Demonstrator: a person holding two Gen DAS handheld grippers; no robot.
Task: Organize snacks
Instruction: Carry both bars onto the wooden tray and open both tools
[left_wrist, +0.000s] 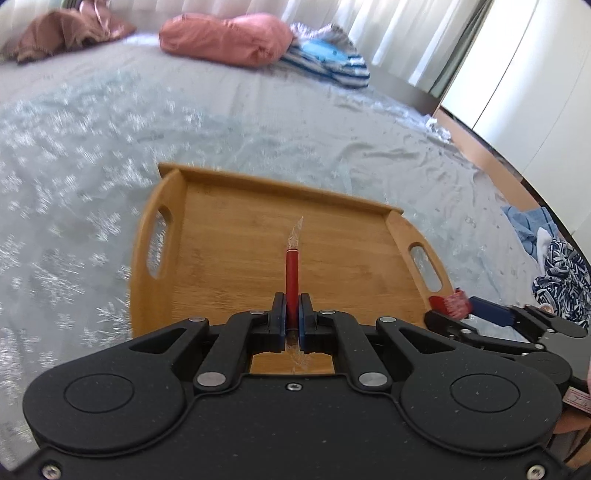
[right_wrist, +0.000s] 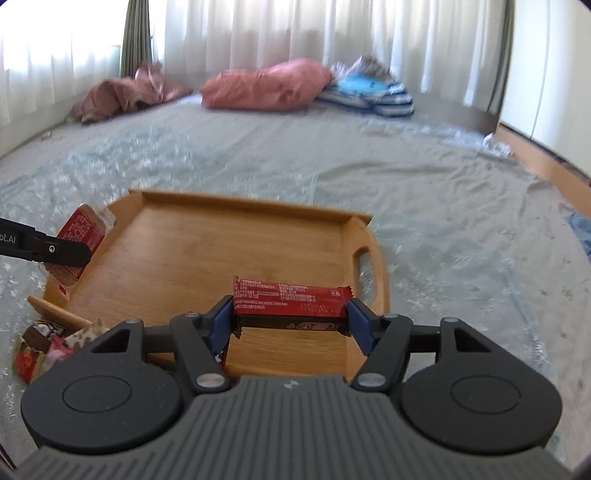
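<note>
Snacks ride in both my grippers above the wooden tray (right_wrist: 177, 236): left gripper (left_wrist: 291, 314) pinches a thin red packet (left_wrist: 291, 273) edge-on, right gripper (right_wrist: 291, 317) clamps a red bar (right_wrist: 291, 299) crosswise, bare tray floor directly beneath.

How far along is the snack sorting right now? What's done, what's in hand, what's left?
Done: nothing yet; the wooden tray shows bare wood. In hand: the left gripper is shut on a flat red snack packet held edge-on over the tray, and the right gripper grips a red snack bar by its ends, above the tray's near side. Left: setting both down, then the loose snacks lying on the bedspread beside the tray.
</note>
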